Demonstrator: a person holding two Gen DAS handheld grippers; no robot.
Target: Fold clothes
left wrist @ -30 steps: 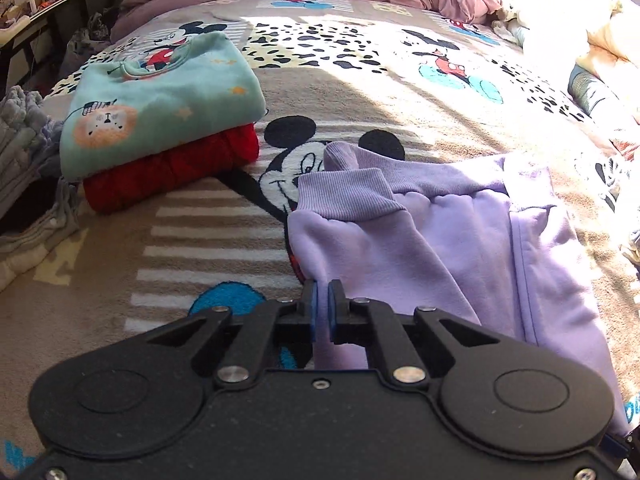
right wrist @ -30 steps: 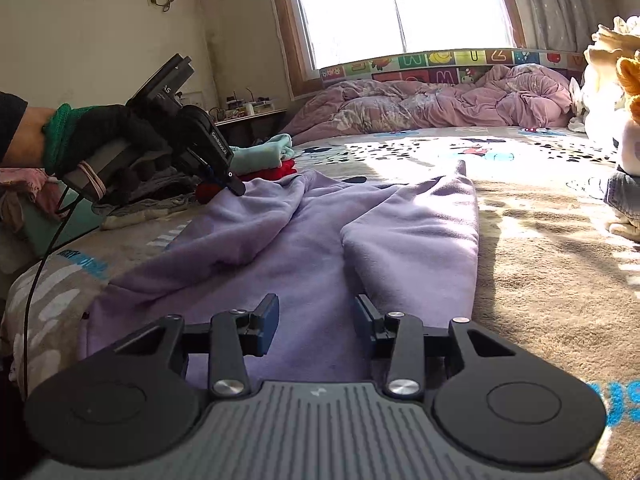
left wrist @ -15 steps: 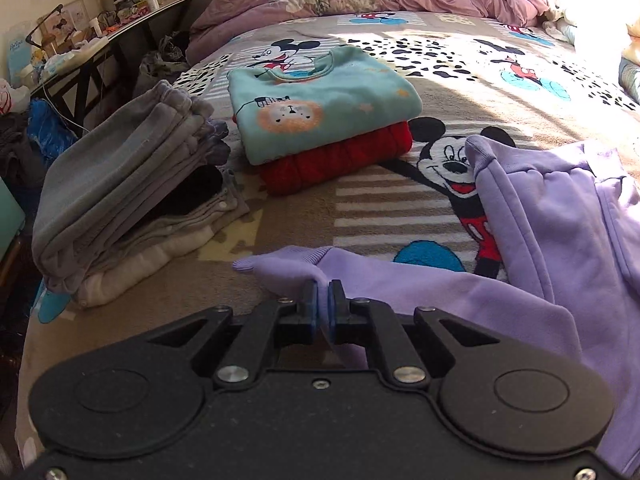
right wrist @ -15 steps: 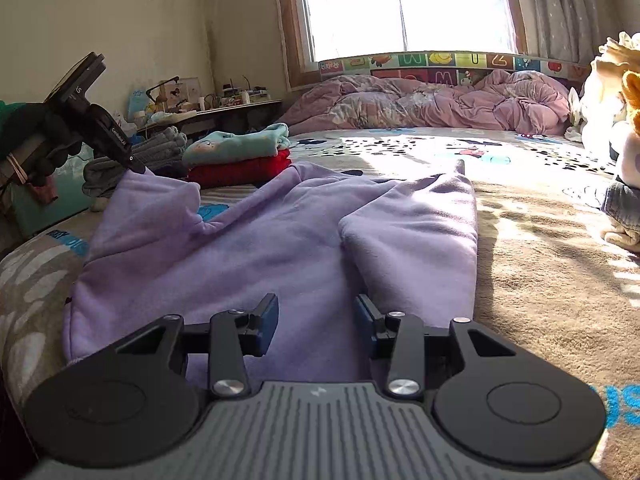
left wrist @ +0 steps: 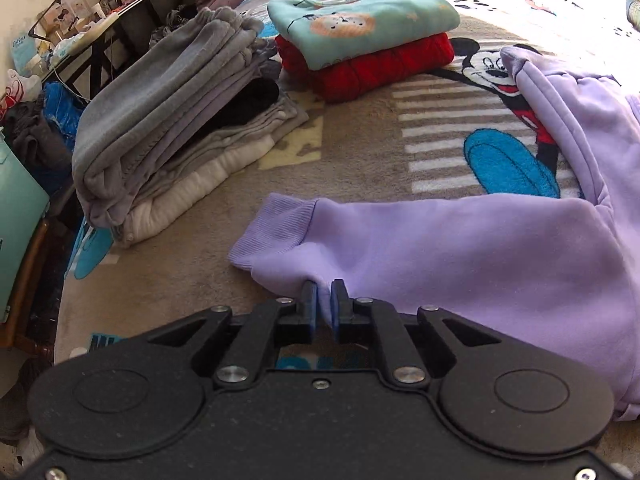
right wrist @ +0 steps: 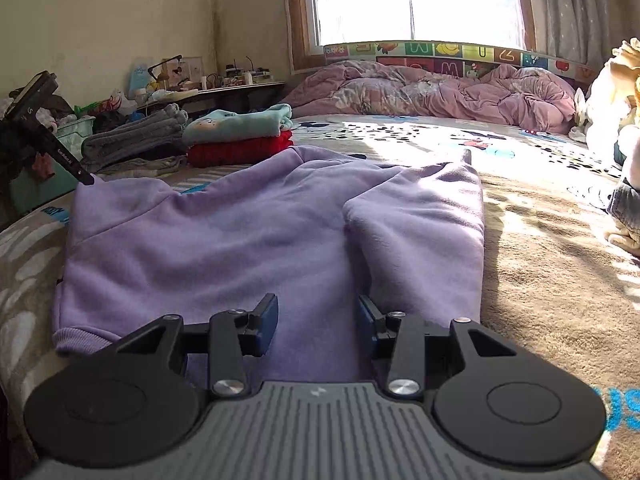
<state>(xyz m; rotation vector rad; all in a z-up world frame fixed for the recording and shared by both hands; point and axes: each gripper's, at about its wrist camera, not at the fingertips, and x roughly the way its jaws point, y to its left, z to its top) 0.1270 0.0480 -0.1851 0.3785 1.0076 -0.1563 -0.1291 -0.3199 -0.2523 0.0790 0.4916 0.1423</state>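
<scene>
Progress looks partial: a folded teal fleece top sits squarely on a folded red knit at the far side of the beige cartoon-print bed blanket, and left of them leans a taller stack of grey and white folded garments. The soft lilac sweatshirt is the piece in hand. It lies spread on the near blanket, its right sleeve laid over the body lengthwise, its left sleeve stretched out sideways, ribbed cuff flat on the blanket. The left gripper pinches a fold of that sleeve just behind the cuff, jaws nearly closed. The right gripper hovers wide and empty over the hem. Body folds apparently remain.
</scene>
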